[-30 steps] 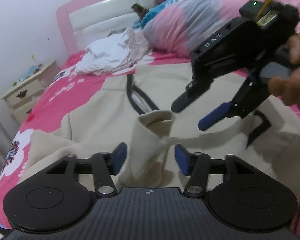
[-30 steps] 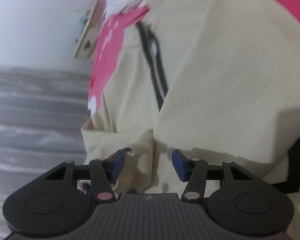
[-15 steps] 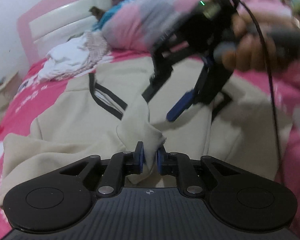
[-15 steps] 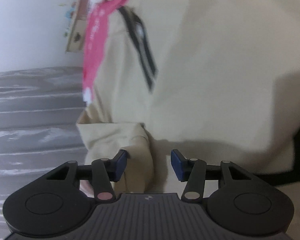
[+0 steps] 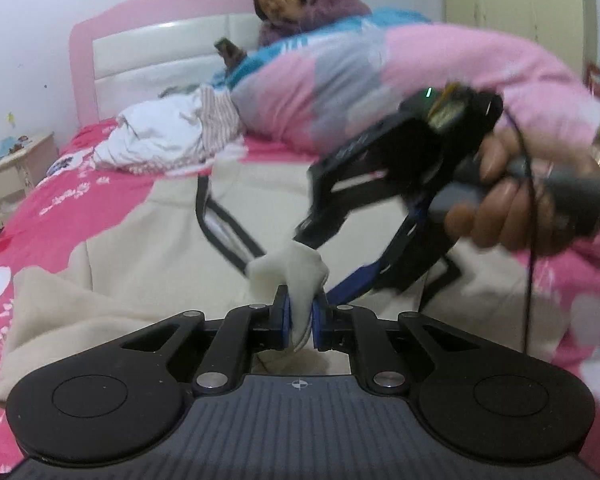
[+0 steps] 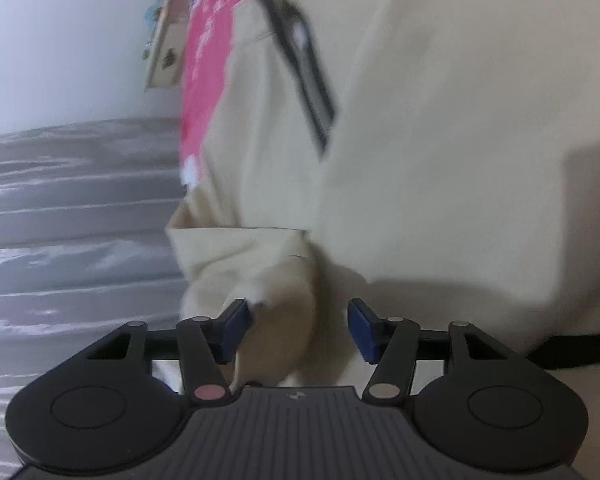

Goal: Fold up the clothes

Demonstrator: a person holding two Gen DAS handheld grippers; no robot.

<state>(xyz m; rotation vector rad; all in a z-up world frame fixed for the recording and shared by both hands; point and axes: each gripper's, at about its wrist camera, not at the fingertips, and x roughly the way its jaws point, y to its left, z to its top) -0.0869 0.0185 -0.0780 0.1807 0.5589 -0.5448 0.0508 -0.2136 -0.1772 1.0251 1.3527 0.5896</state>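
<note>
A cream garment (image 5: 140,248) with black trim (image 5: 228,220) lies spread on the bed. My left gripper (image 5: 300,308) is closing and its blue pads pinch a raised fold of that cloth (image 5: 288,268). Just beyond the fold, a hand holds my right gripper (image 5: 320,264), pointing down at it. In the right wrist view the garment (image 6: 440,120) fills the frame. A bunched sleeve end (image 6: 268,272) sits between the closing jaws of the right gripper (image 6: 298,320). The left pad touches the cloth; the right pad stands apart from it.
The bed has a pink flowered sheet (image 5: 80,208) and a pink headboard (image 5: 140,52). A heap of white clothes (image 5: 160,140) and a pink-and-blue duvet (image 5: 380,92) lie behind, with a person (image 5: 300,4) lying there. A nightstand (image 5: 8,176) stands left; grey floor (image 6: 60,220) lies beside the bed.
The left jaws went from wide apart to pinching the cloth fold and lifted it. The right gripper swung in over the fold and its jaws narrowed around the sleeve end.
</note>
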